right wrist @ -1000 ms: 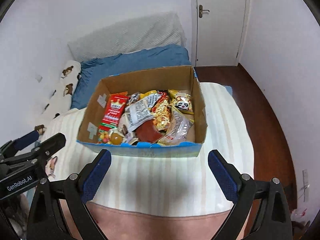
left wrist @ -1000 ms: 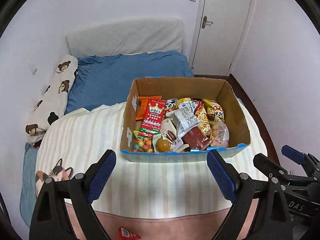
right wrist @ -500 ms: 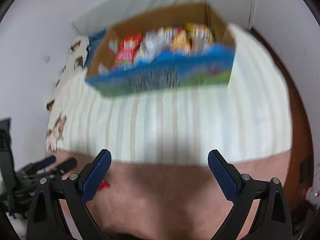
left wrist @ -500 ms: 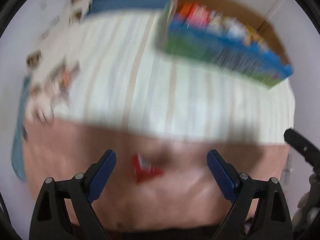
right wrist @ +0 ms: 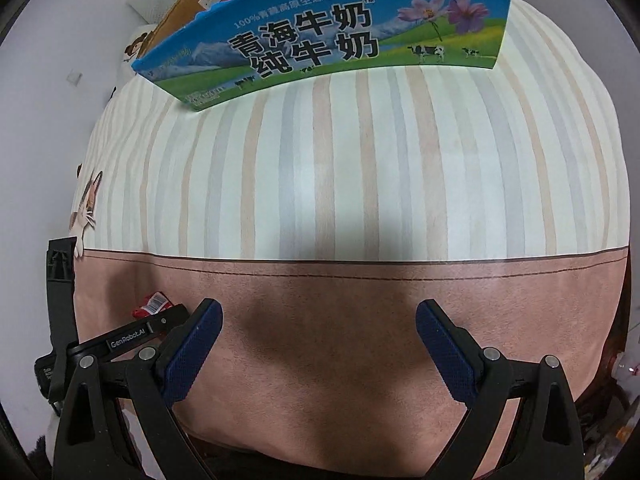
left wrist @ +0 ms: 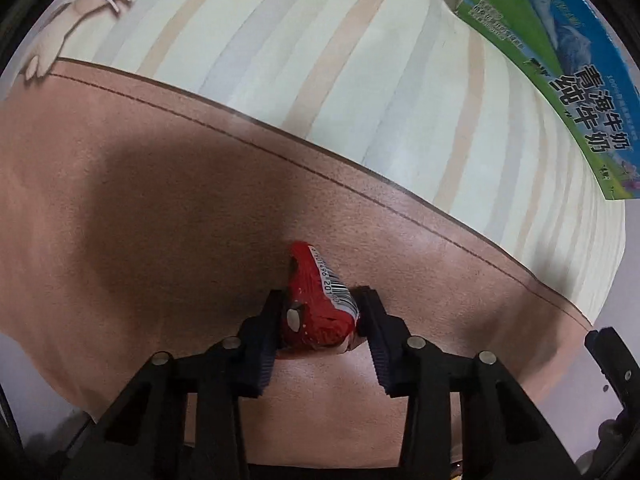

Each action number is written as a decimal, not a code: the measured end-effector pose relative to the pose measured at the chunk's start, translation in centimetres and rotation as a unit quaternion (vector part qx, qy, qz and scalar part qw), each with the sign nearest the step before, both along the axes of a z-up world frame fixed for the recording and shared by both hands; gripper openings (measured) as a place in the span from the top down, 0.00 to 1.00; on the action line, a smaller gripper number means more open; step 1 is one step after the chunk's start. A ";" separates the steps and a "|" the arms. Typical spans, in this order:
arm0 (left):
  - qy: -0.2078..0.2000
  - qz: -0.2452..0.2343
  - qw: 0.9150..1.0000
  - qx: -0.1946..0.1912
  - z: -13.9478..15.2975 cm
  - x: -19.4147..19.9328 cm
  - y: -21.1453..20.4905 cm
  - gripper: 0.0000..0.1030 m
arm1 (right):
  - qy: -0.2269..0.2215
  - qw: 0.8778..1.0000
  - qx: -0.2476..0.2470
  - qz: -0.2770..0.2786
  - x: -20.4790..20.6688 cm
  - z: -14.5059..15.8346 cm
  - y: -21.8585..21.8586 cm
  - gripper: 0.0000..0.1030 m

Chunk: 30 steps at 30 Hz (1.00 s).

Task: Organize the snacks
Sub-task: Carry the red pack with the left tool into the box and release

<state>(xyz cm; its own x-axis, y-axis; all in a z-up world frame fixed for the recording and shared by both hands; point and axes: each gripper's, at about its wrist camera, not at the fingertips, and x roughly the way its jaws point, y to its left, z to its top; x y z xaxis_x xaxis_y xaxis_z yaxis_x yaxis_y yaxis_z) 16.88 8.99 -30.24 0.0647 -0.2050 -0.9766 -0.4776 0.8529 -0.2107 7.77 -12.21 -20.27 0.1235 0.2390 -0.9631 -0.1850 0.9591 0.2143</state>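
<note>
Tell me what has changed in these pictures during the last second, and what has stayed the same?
Both grippers have come down toward the pink border of the bedspread. The left gripper, open a second ago, has shut on the red snack packet that lay there. The right gripper stays open and empty over the border. The milk carton box of snacks stays on the striped part.

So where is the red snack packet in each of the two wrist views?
Left wrist: red snack packet low centre, clamped in the left gripper.
Right wrist: far lower left, partly hidden behind that gripper.
Shared landmark: the blue-green milk carton box.
</note>
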 end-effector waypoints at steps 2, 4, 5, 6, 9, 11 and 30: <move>-0.003 -0.003 1.000 -0.003 0.7 0.1 -0.5 0.65 | 0.000 1.000 0.003 -0.003 0.2 0.2 0.0 0.03; -0.014 -0.007 1.000 -0.008 2.2 0.4 -1.2 0.65 | 0.000 1.000 0.009 -0.007 0.6 0.5 -0.2 0.03; -0.023 -0.014 1.000 -0.010 3.2 0.6 -1.7 0.65 | -0.001 1.000 0.011 -0.009 0.8 0.7 -0.3 0.04; -0.032 -0.019 0.999 -0.012 4.1 0.9 -2.1 0.65 | -0.004 1.000 0.015 -0.010 1.1 1.1 -0.3 0.04; -0.070 -0.044 0.996 -0.023 8.0 2.9 -4.0 0.65 | -0.017 0.999 0.027 -0.019 2.4 2.9 -1.0 0.04; -0.101 -0.063 0.992 -0.031 11.1 5.0 -5.2 0.65 | -0.035 0.999 0.035 -0.024 3.8 4.8 -1.3 0.04; -0.127 -0.160 0.978 0.033 16.5 26.4 -5.4 0.64 | -0.102 0.994 -0.026 -0.021 21.2 11.5 -2.0 0.04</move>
